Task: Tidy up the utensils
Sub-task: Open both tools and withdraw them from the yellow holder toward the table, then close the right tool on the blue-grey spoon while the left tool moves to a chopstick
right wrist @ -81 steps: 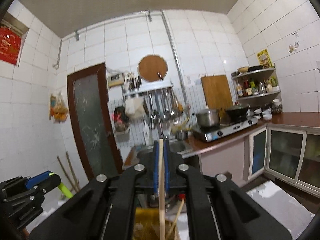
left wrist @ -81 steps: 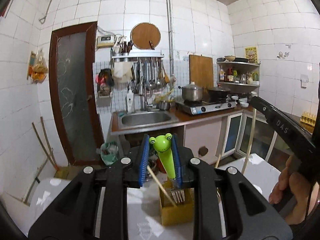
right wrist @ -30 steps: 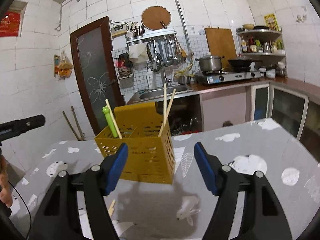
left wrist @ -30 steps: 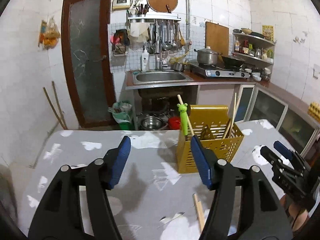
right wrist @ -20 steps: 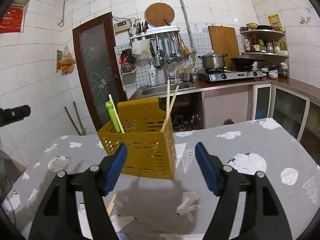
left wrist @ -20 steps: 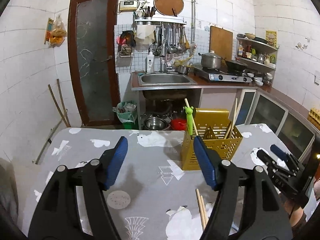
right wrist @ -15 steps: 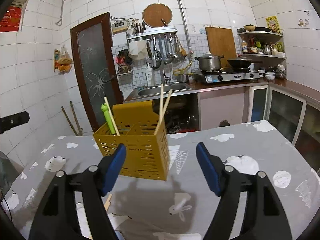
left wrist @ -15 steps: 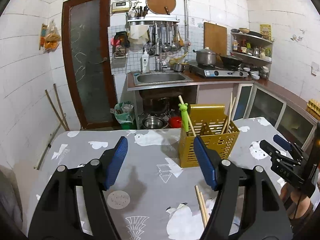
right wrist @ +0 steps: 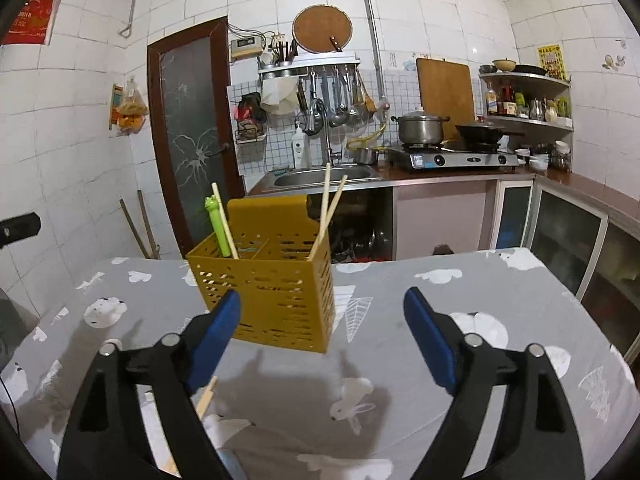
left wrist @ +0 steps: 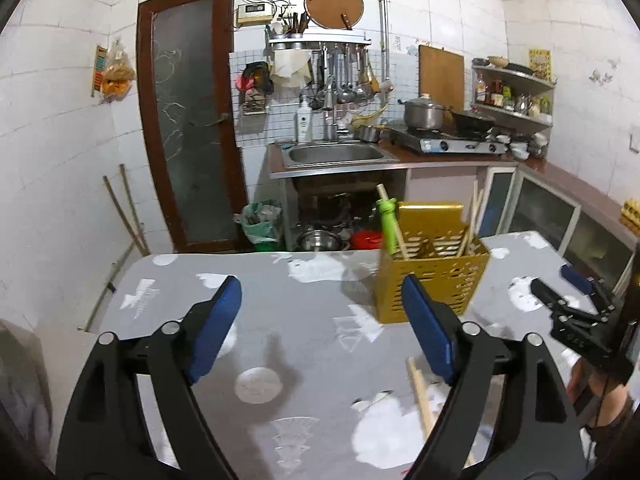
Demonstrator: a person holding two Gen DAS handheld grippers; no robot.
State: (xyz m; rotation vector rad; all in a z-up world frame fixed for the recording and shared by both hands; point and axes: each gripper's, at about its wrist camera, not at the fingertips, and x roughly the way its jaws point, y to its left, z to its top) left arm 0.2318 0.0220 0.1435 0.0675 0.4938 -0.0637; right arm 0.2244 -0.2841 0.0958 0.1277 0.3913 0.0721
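On the worktop (right wrist: pixel 460 280) stands the yellow basket (right wrist: pixel 272 280) with a green fork (right wrist: pixel 218 226) and chopsticks (right wrist: pixel 328 208) inside. Both hand-held grippers, left (left wrist: pixel 320 328) and right (right wrist: pixel 322 336), gape wide, holding nothing. Next, I think: grab the loose chopsticks (left wrist: pixel 420 396) lying nearby.

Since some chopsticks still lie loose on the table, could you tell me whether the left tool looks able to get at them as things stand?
Probably yes. The left tool is open and holds nothing, and the loose chopsticks lie on the tablecloth just below its right finger, with nothing over them. The yellow caddy stands farther back.
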